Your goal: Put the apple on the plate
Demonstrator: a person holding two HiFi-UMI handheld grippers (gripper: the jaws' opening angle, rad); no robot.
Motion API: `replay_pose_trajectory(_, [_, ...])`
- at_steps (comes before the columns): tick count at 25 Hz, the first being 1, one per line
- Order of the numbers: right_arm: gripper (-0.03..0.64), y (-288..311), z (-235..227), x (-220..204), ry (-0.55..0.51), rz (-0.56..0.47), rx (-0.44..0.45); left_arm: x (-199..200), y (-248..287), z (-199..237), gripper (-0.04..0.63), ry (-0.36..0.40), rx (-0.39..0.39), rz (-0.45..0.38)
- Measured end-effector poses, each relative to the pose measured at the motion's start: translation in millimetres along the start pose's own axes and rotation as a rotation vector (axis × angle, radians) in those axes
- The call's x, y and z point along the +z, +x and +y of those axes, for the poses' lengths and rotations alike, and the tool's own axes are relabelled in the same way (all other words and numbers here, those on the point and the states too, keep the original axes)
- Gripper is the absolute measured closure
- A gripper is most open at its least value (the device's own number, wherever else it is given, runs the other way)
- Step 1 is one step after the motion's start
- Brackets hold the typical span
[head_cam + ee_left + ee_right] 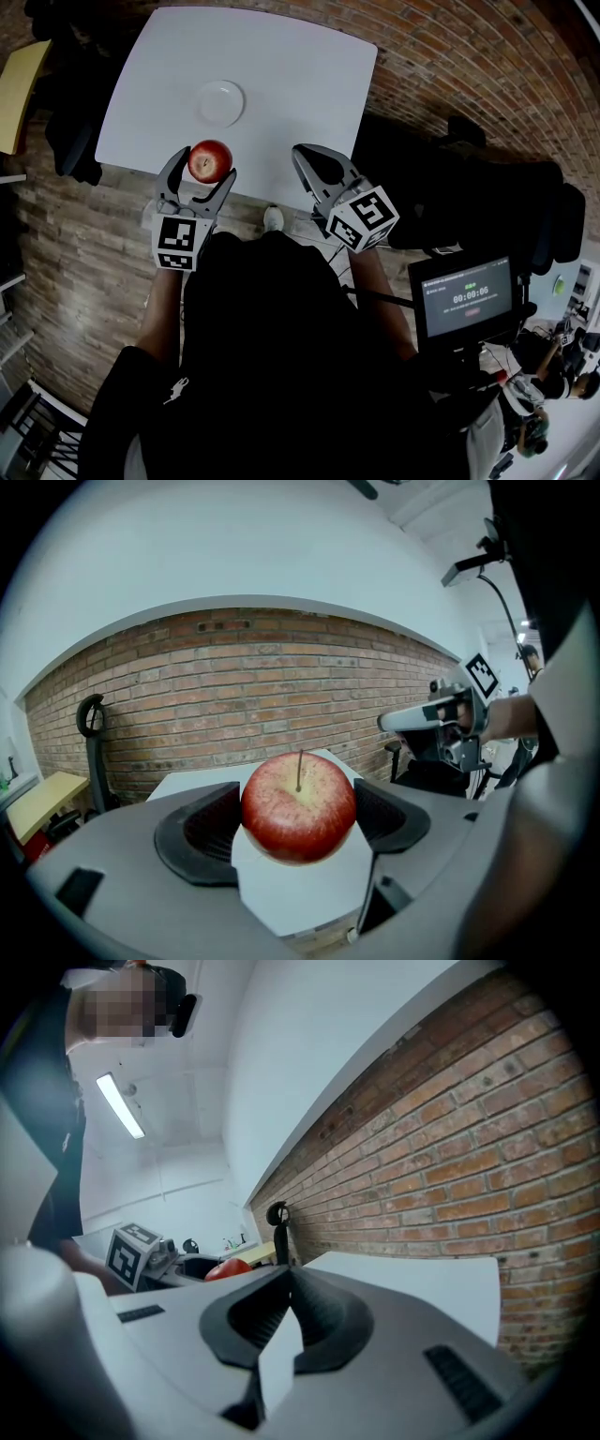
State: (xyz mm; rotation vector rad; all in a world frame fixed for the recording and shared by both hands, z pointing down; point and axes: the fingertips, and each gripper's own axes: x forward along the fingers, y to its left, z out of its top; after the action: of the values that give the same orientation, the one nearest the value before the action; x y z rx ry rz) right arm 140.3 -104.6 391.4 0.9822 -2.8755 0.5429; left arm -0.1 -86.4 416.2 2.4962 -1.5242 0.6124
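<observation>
Currently: apple (210, 159) clamped in left gripper (205, 169), centre-left of frame, at desk (300, 75) edge; plate (221, 101) bare, farther up; right gripper (306, 154) closed, holding nothing. Placement outstanding.

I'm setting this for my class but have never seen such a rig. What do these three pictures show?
No robot: a person holds a tool with a two-jaw claw in each hand. One picture looks down from a camera on the person's head; the other two come from cameras riding on the tools. A white table carries an empty white plate. The left claw grips a red apple, not yet on the plate. The right claw is shut on nothing.
</observation>
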Motion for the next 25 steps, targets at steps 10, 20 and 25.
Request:
replay_pose_trajectory(10, [0.614, -3.4, -1.1, -1.8, -0.008, 0.002, 0.02, 5.4, -5.5, -5.2, 0.21, 0.005, 0.012, -0.007])
replay_pose_trajectory(20, [0.614, 0.9, 13.8, -5.3, -0.002, 0.011, 0.071, -1.0, -24.9, -0.1, 0.21, 0.014, 0.051, 0.028])
replay_pose_trajectory(25, [0.614, 1.3, 15.7, -8.1, 0.0, 0.02, 0.073, -4.9, -24.3, 5.5, 0.21, 0.007, 0.066, 0.028])
